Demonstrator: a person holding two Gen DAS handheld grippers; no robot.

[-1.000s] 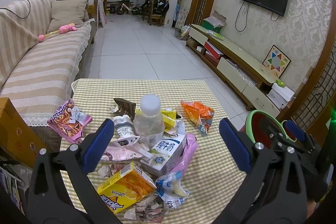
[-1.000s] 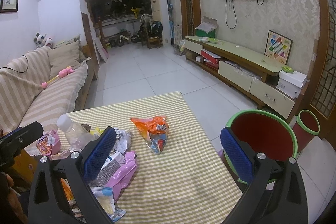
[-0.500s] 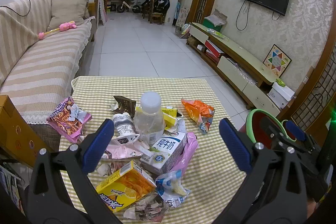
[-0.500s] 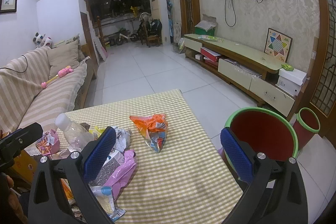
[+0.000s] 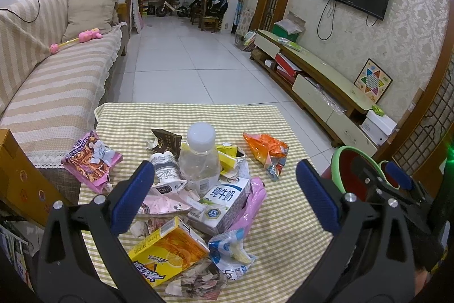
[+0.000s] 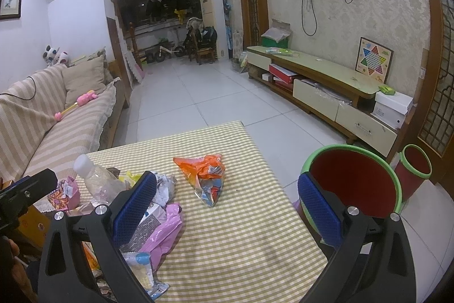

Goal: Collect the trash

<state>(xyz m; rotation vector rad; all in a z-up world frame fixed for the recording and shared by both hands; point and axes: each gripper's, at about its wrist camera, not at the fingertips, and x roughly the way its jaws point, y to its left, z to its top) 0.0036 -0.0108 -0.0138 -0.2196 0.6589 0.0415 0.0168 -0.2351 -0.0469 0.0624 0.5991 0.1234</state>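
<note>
**Two grippers spread wide over a littered table**

Both tools hang above the checked tablecloth [image 5: 283,220] with fingers parted and nothing held. The left gripper [image 5: 224,198] sits over the main heap: a clear plastic bottle [image 5: 200,158] standing upright, a milk carton [image 5: 224,199] touching its base, a yellow drink box [image 5: 167,252] nearer the camera, and a pink bag [image 5: 254,203] beside the carton. A purple snack wrapper [image 5: 89,158] lies apart at the table's left edge. The right gripper [image 6: 227,206] faces an orange snack bag [image 6: 205,175] lying alone on open cloth. A red bin with a green rim [image 6: 354,183] stands on the floor just beside the table's right side.
</note>
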